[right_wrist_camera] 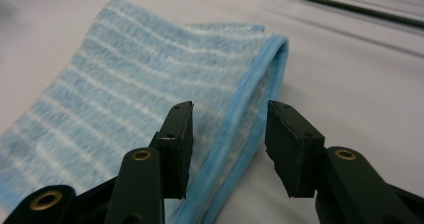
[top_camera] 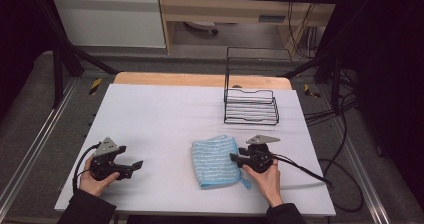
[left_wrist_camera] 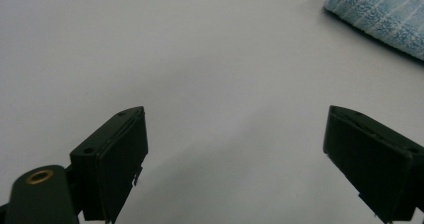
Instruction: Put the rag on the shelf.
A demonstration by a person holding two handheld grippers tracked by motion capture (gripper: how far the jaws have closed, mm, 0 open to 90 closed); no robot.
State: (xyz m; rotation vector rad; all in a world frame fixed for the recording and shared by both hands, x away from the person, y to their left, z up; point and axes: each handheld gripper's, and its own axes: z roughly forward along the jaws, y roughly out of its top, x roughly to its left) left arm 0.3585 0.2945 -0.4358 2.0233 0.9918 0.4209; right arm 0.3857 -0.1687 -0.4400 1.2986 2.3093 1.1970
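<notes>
- High view first: a folded blue striped towel (top_camera: 216,160) lies flat on the white table (top_camera: 150,119), toward the person's right, with the right gripper (top_camera: 235,158) nosed up against its right edge.
- Right gripper view has the close-up: the jaws stand parted, one over the striped face of the towel (right_wrist_camera: 125,84) and the other out over bare table, so the bound light-blue edge (right_wrist_camera: 250,129) runs right up between them. Nothing is pinched yet.
- That edge is the key relation. It runs away from the jaws roughly along their line of sight, and the towel's body spreads off to the left in that view. My read: a short push forward and down, then a squeeze, would catch the hem.
- The left gripper (top_camera: 134,167) sits well apart on the other side of the table, its tips pointing toward the towel across bare cloth.
- Left gripper view confirms it: jaws spread wide, nothing between them, and just a corner of the towel (left_wrist_camera: 380,14) far ahead at upper right.
- So the right hand (top_camera: 267,176) is clearly the nearer one and looks set to take the grip.
- Beyond the towel, toward the far side, stands a black wire rack (top_camera: 250,99), well clear of both grippers.
- One risk, as I judge it: the fold is layered, so a shallow bite may lift only the top layer.
</notes>
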